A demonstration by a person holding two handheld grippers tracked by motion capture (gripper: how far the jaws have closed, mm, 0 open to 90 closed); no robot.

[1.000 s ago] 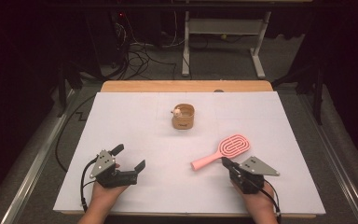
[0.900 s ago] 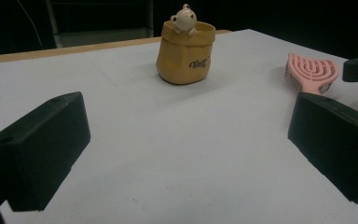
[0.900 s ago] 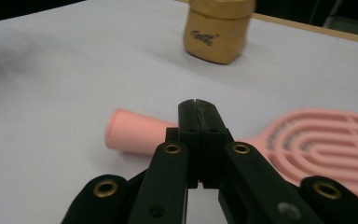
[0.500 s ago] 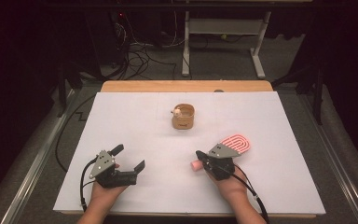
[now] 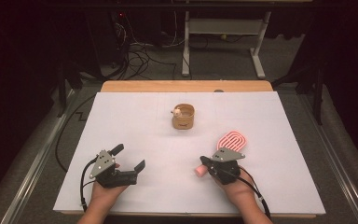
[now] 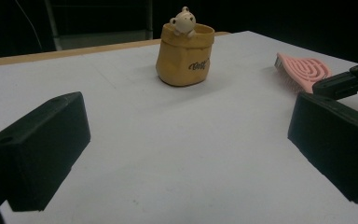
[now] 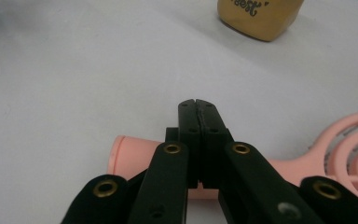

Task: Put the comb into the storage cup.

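A pink hairbrush [image 5: 233,140] lies on the white table [image 5: 135,116] at the right, its handle end [image 7: 130,156] pointing to the front left. My right gripper [image 5: 205,161] is shut with nothing between its jaws, and its tip [image 7: 198,105] reaches across the top of the handle. Whether it touches the handle I cannot tell. A tan cup with a small bear figure [image 5: 183,116] stands at the table's middle back. My left gripper [image 5: 129,157] rests open at the front left, with bare table between its jaws [image 6: 186,154], facing the cup [image 6: 185,56] and the brush [image 6: 303,70].
A wooden strip [image 5: 186,86] runs along the table's far edge. Beyond it are a dark floor with cables and a grey stand's legs [image 5: 256,56]. The tan cup [image 7: 258,16] stands ahead of the right gripper.
My right hand has moved left, from beside the brush head to over its handle, and its jaws stayed shut. The left hand has not moved.
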